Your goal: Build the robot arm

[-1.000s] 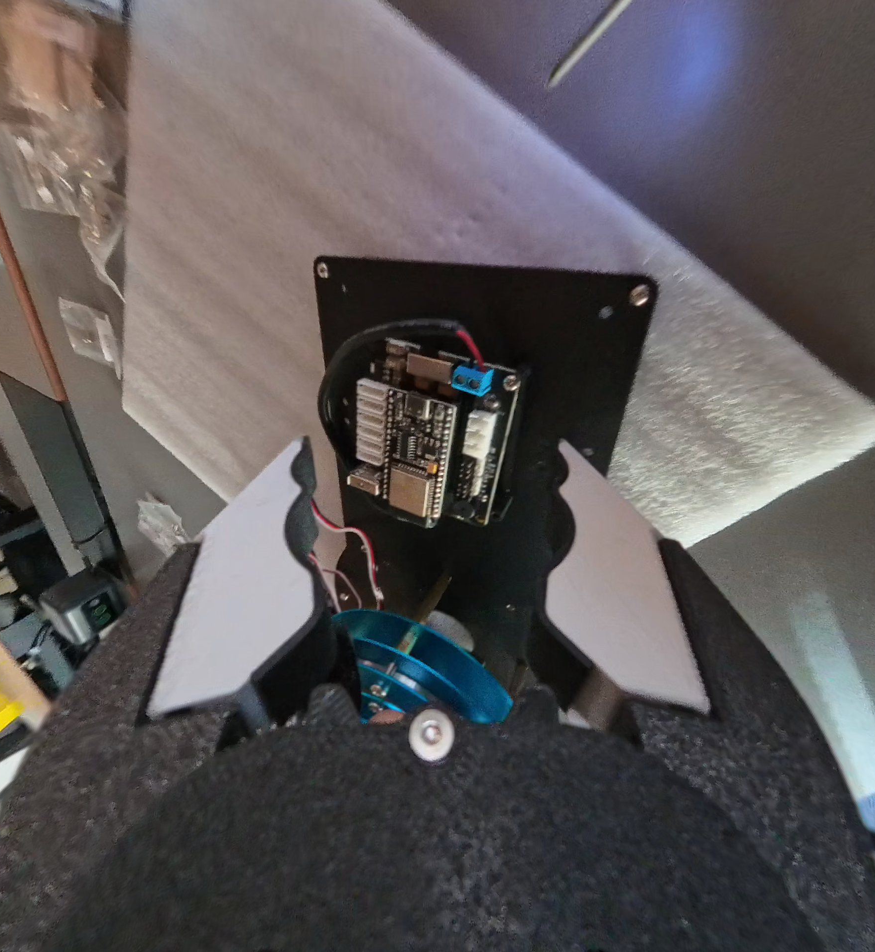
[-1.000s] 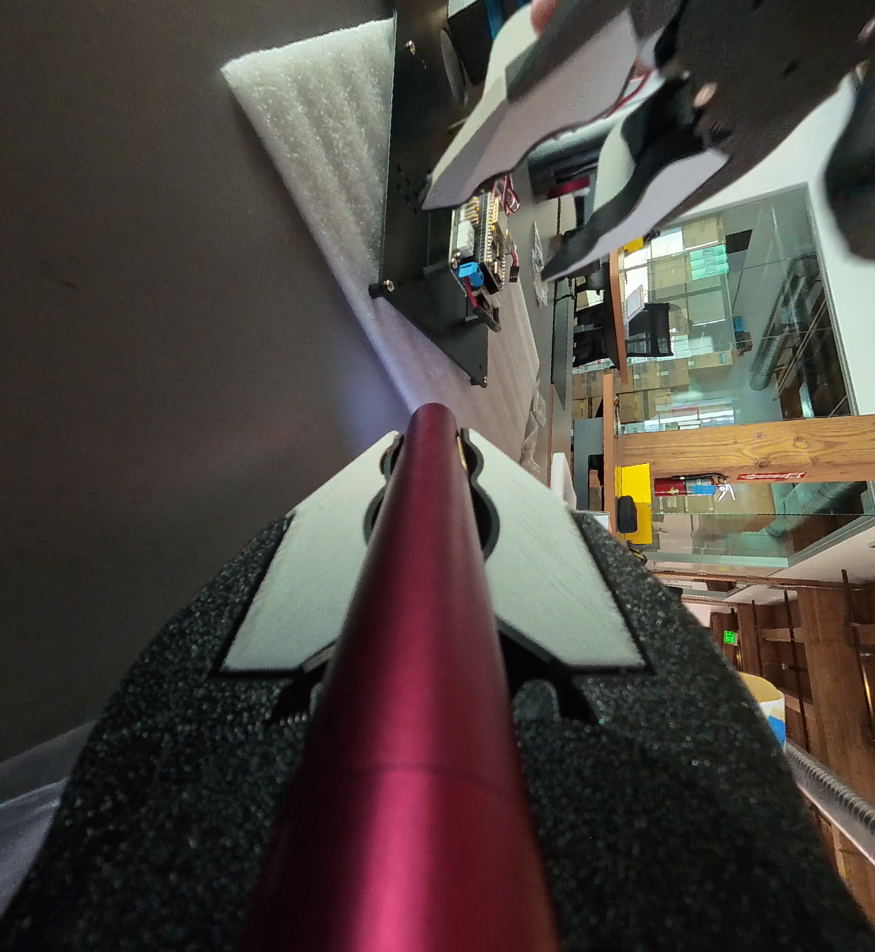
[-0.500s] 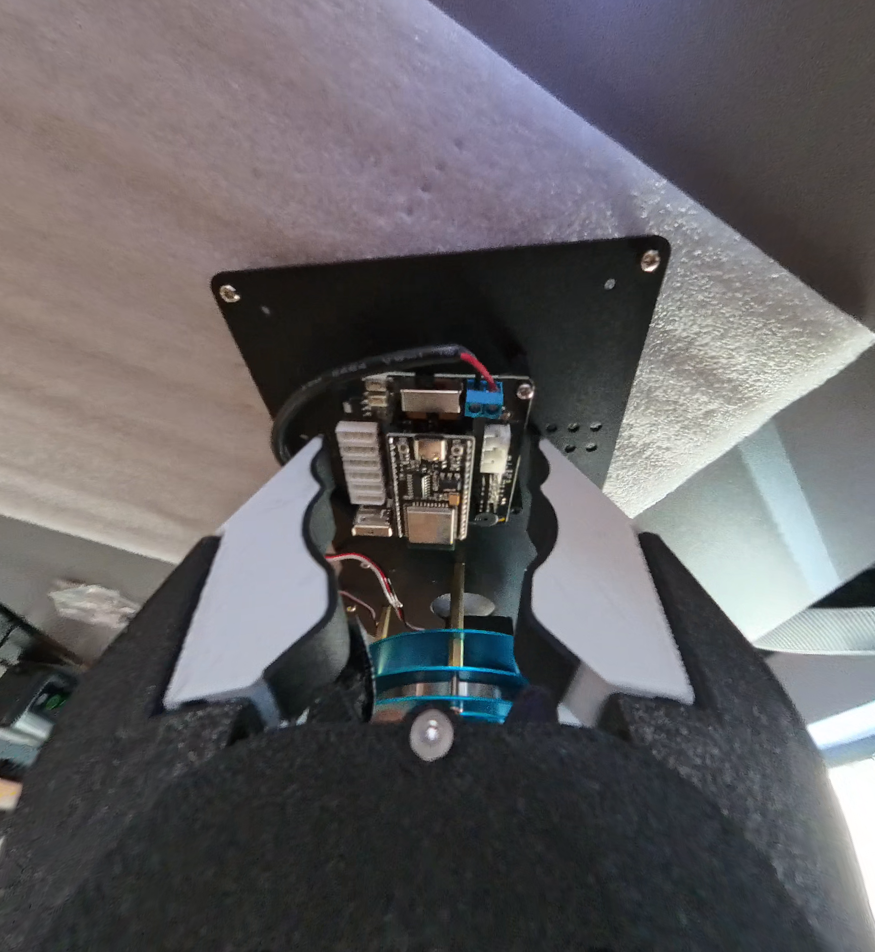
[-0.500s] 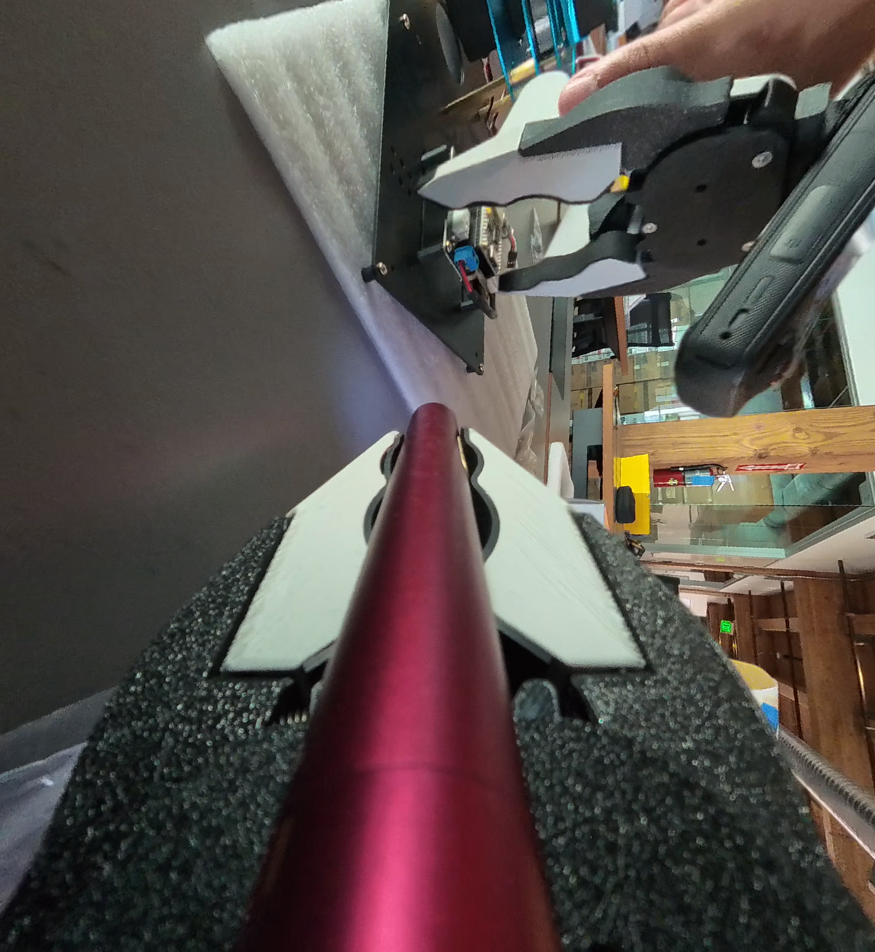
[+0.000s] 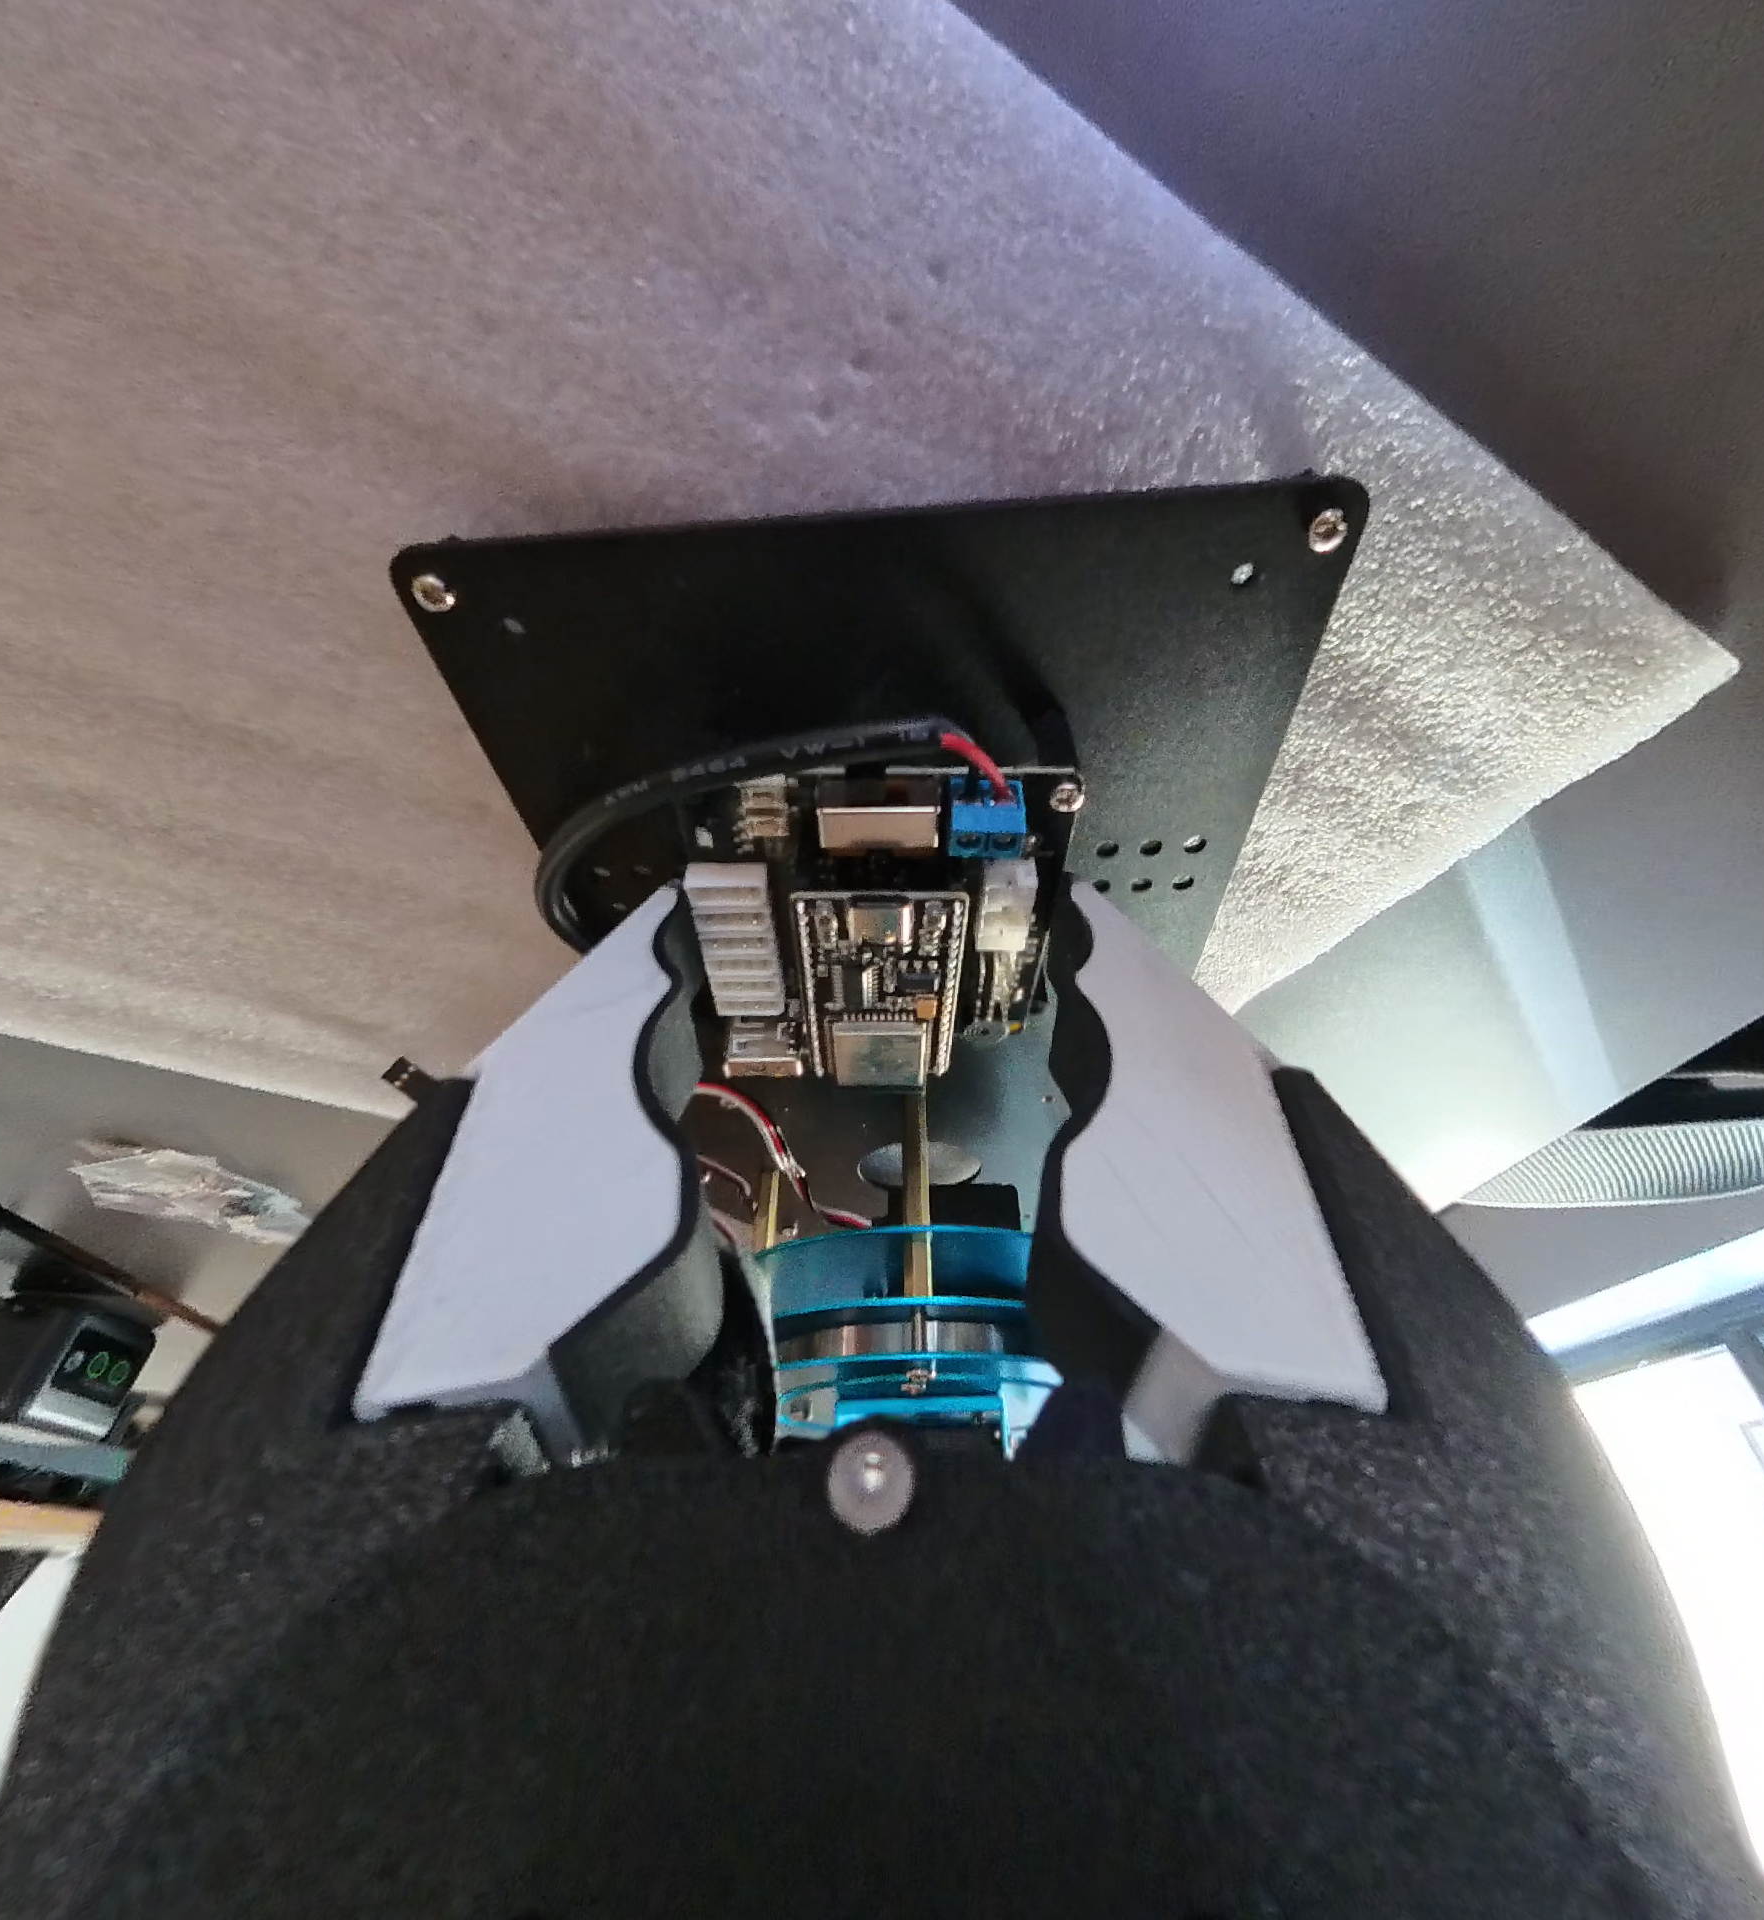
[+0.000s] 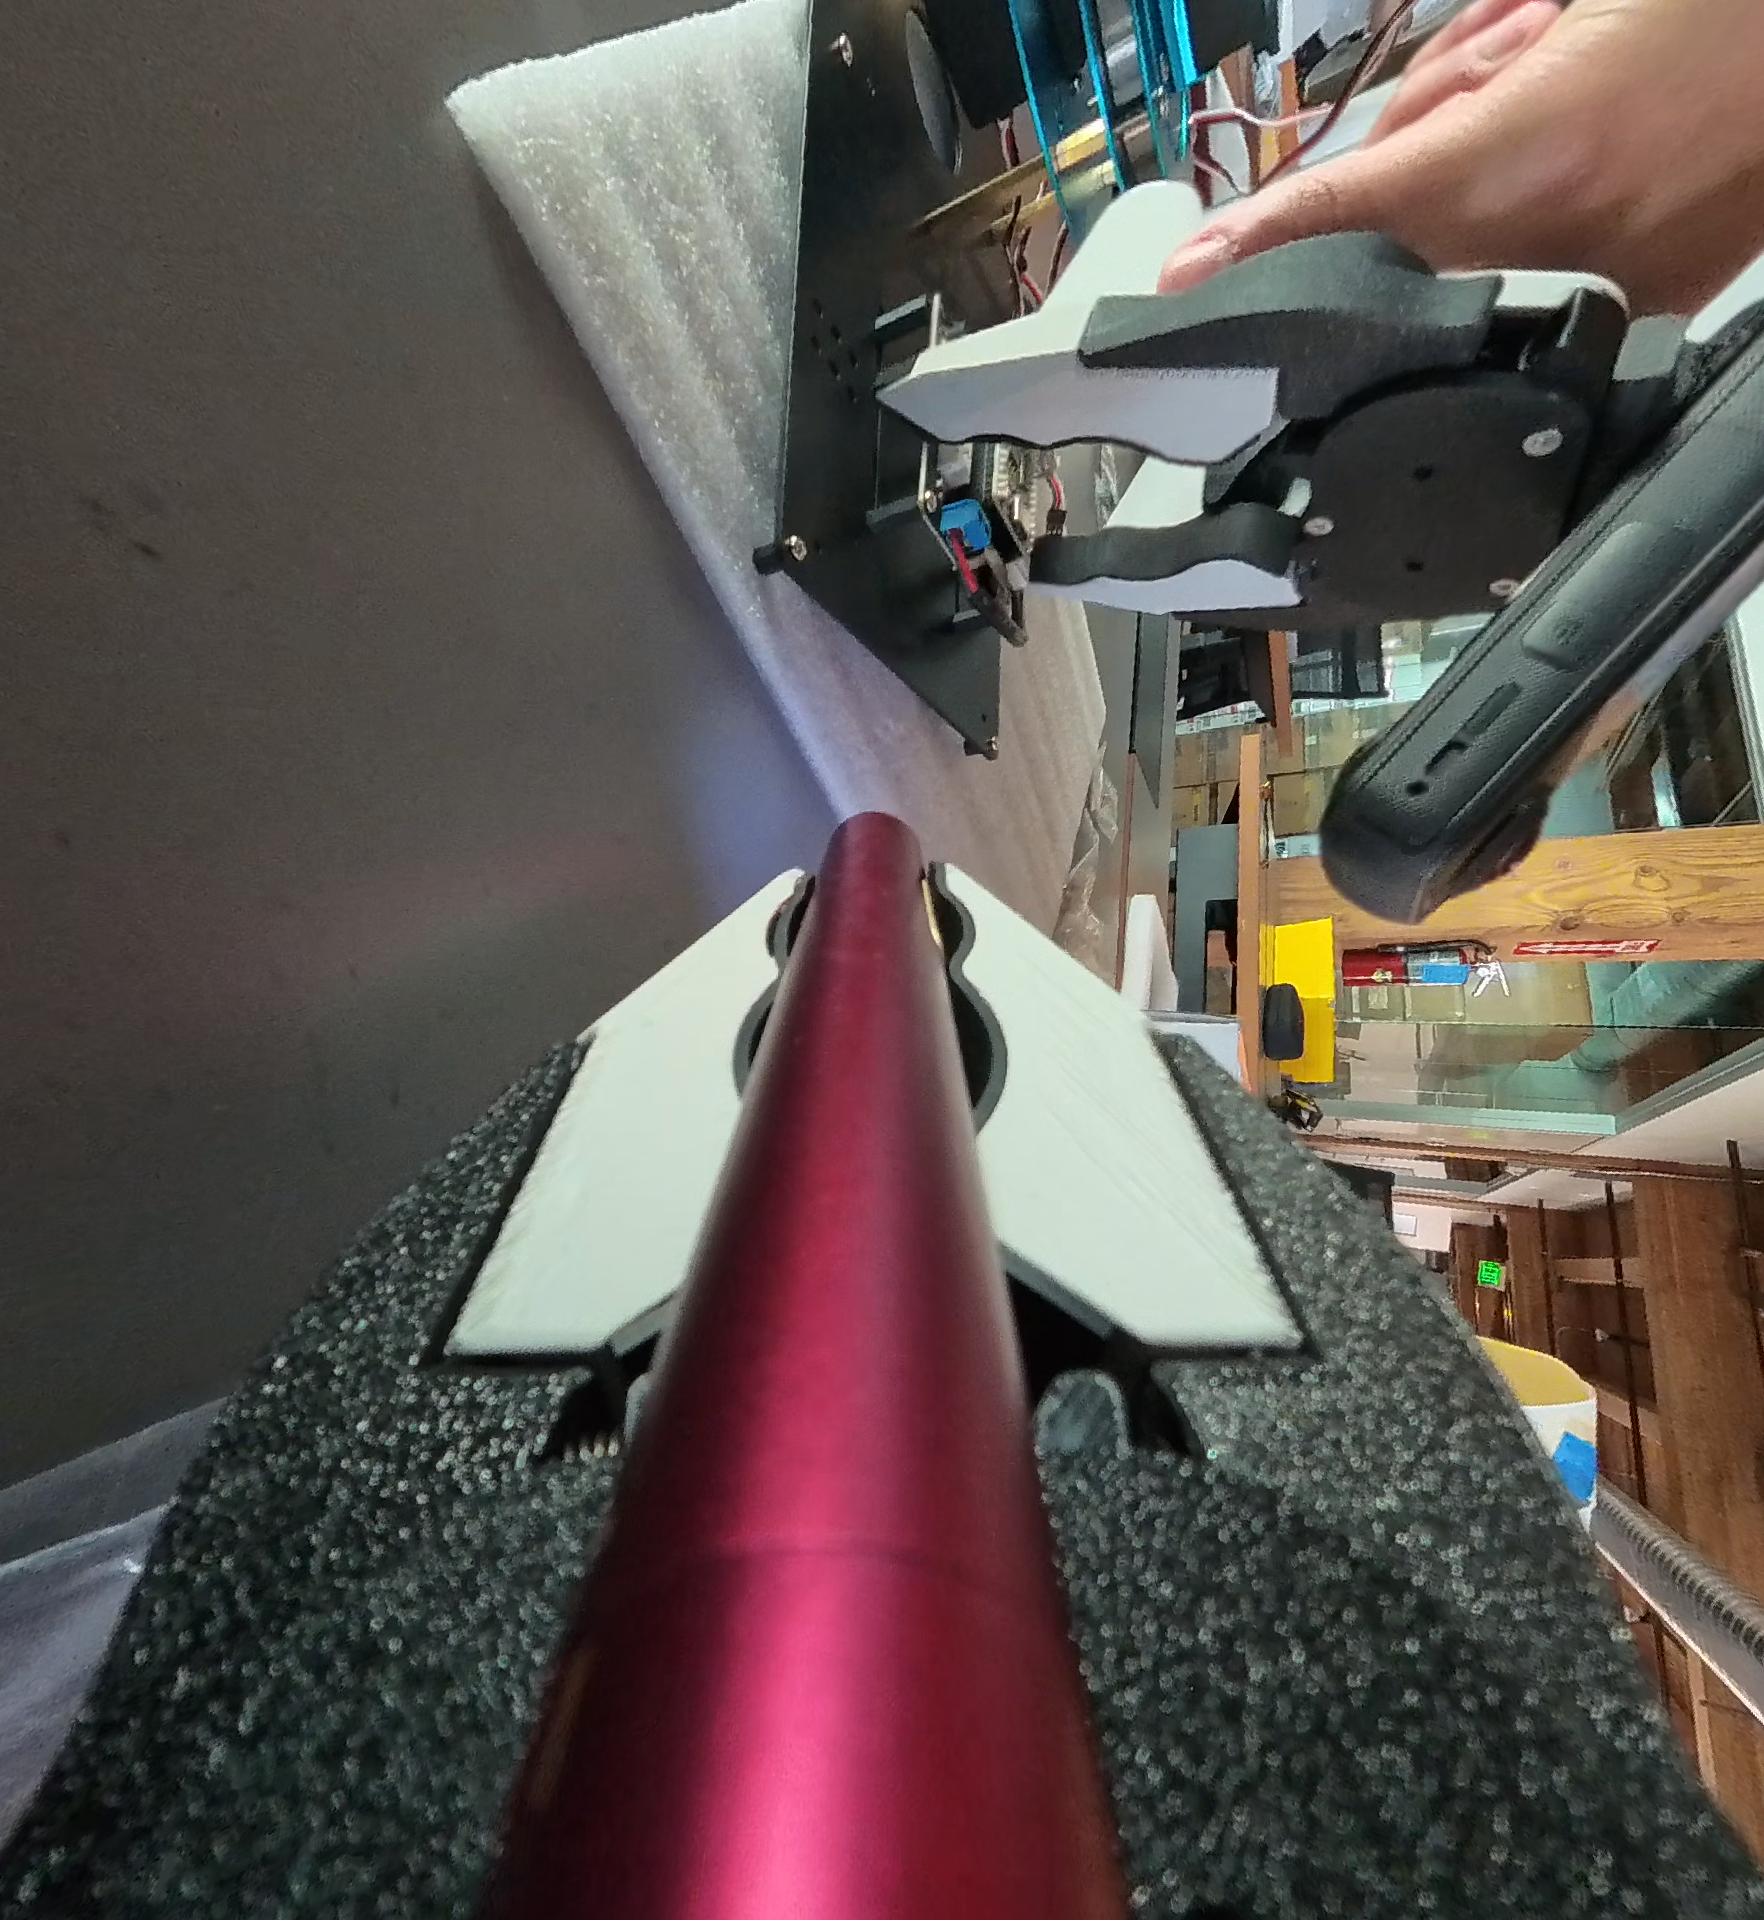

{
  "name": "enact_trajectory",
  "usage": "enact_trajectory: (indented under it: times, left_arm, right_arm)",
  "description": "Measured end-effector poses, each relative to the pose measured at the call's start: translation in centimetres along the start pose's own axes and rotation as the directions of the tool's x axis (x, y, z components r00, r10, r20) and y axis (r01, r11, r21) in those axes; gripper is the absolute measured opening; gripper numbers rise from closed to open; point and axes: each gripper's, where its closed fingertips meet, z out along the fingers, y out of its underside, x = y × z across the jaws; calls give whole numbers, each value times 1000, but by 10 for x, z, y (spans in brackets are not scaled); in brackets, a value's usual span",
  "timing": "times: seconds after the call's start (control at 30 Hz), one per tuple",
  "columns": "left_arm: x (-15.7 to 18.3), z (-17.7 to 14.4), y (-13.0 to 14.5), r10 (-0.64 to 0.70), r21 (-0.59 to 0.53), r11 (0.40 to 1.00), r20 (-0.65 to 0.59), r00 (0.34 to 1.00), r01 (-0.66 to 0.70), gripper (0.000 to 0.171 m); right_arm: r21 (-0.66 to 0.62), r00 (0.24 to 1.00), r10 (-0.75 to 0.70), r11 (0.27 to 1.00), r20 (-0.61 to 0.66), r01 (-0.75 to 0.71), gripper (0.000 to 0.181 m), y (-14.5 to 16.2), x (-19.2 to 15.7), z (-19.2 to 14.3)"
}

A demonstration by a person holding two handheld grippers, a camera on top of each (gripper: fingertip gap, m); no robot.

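Observation:
A black plate [image 5: 857,623] carries a circuit board [image 5: 878,966] with black and red wires, and a blue-ringed metal part [image 5: 899,1309] on brass posts. It lies on a white foam sheet [image 5: 442,416]. My left gripper [image 5: 878,925] is open; its fingers straddle the board and the blue-ringed part without touching either. My right gripper [image 6: 867,883] is shut on a dark red metal handle [image 6: 857,1351] that points towards the plate [image 6: 826,364] from a distance. The right wrist view also shows the left gripper [image 6: 971,483], open over the board.
A hand [image 6: 1532,135] holds the left gripper, with a black phone [image 6: 1584,675] mounted behind it. The foam sheet [image 6: 649,208] lies on a dark table [image 6: 234,520]. Small plastic bags [image 5: 182,1184] and a black device [image 5: 47,1382] sit beyond the foam. Wooden beams and shelves stand farther off. The tips of one gripper are about 15 cm away from the tips of the other.
My left gripper has turned square to the plate and moved in, so its open fingers now straddle the board. The right gripper with the red handle has stayed still.

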Motion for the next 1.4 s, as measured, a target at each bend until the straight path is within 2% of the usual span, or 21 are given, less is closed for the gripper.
enact_trajectory:
  times: [0.27, 0.63, 0.83, 1.13, 1.3, 1.4]
  left_arm:
    - [2, -3, 4, 23, -111, 994, 0, 1000, -22, 66]
    - [8, -1, 5, -47, -147, 988, -70, 996, 37, 65]
    - [9, 0, 5, -86, -129, 989, -85, 993, 75, 65]
    - [8, 0, 4, -68, -78, 995, -70, 995, 63, 67]
    - [12, -1, 2, -70, -22, 997, -70, 995, 69, 77]
    - [7, -7, 1, -92, 27, 995, -11, 996, 92, 81]
  right_arm:
    - [-7, 1000, 3, 1000, 21, -3, 22, 2, -4, 2]
    - [-21, 999, 12, 1000, 36, -11, 22, 7, -6, 3]
    - [-27, 999, 14, 1000, 50, -12, 22, 8, -8, 4]
    - [-29, 999, 16, 999, 49, -15, 21, 10, -7, 4]
    - [-28, 999, 24, 999, 45, -23, 21, 11, -6, 4]
    - [-31, 999, 31, 999, 26, -31, 21, 14, -2, 3]
